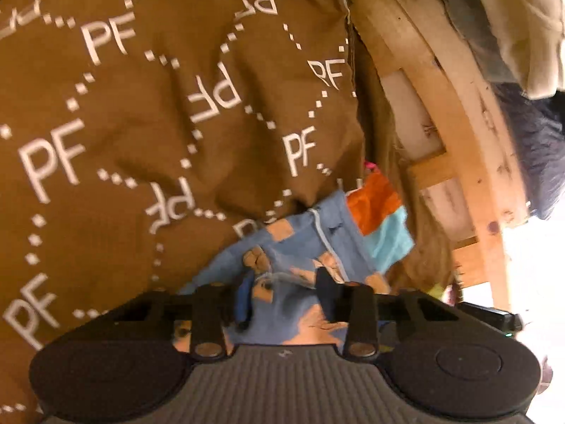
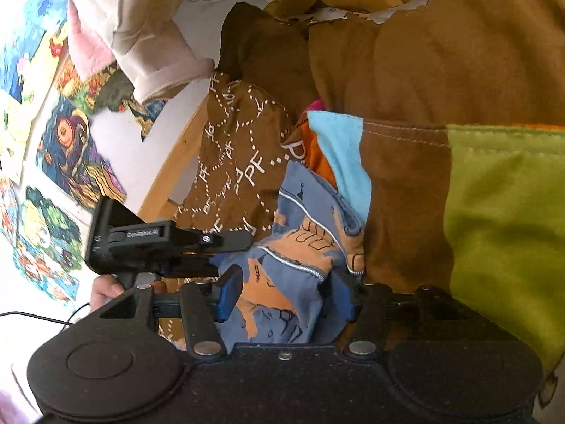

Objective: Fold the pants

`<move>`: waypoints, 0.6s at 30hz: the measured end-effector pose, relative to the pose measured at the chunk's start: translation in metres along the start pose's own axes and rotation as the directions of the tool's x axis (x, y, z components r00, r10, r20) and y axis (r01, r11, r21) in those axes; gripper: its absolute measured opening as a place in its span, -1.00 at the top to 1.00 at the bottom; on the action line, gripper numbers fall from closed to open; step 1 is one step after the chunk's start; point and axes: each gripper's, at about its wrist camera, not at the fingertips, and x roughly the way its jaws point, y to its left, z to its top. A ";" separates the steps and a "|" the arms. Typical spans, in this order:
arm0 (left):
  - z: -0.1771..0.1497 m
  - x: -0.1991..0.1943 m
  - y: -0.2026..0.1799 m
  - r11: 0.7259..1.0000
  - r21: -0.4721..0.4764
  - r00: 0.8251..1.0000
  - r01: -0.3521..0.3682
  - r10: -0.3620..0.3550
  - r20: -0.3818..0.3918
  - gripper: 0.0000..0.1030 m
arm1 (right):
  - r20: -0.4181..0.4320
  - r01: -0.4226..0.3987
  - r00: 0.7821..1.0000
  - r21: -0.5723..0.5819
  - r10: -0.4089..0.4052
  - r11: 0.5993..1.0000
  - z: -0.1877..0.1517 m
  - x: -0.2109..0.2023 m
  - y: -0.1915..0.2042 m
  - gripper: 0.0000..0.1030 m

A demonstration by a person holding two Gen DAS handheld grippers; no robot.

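Note:
The pants are blue with orange prints and white piping. They lie crumpled on a brown cover printed with white "PF" letters. In the left wrist view my left gripper stands open low over them, with flat blue cloth between its fingers. In the right wrist view the pants bunch up between the blue pads of my right gripper, whose jaws stand apart, not clamped. A hand holds the left gripper's black housing just left of the pants.
A patchwork cloth in orange and turquoise lies against the pants, with a brown and green part to the right. A wooden frame runs alongside. Light garments hang above colourful pictures on a white wall.

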 end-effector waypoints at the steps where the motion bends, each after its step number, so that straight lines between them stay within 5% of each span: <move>1: 0.000 0.002 0.001 1.000 -0.014 1.000 0.011 -0.011 -0.002 0.45 | 0.005 -0.007 1.000 0.015 0.007 1.000 0.000 0.000 -0.002 -0.10; 4: 0.001 0.005 -0.001 1.000 -0.022 1.000 0.017 -0.016 0.014 0.73 | 0.023 -0.028 0.999 0.073 0.027 0.997 0.002 -0.002 -0.008 -0.04; 6: 0.001 0.001 -0.008 0.999 0.033 0.999 -0.017 0.016 0.037 0.79 | 0.036 -0.007 0.999 0.087 0.004 0.996 0.002 -0.002 -0.009 0.28; 7: 0.001 -0.001 -0.014 0.997 0.069 0.998 -0.034 0.031 0.054 0.80 | 0.043 0.023 0.999 0.077 -0.026 0.997 0.001 -0.002 -0.008 0.63; 10: -0.001 -0.004 -0.038 0.981 0.187 0.994 -0.056 0.037 0.103 0.81 | 0.103 0.098 0.990 -0.008 -0.097 0.995 -0.007 -0.008 0.002 0.78; 15: -0.004 -0.001 -0.084 0.875 0.461 0.981 -0.148 0.071 0.181 0.81 | 0.251 0.226 0.956 -0.310 -0.150 0.923 -0.033 -0.023 0.044 0.83; 18: -0.002 0.015 -0.090 0.842 0.500 0.976 -0.204 0.135 0.172 0.78 | 0.301 0.326 0.931 -0.434 -0.206 0.840 -0.043 -0.022 0.055 0.83</move>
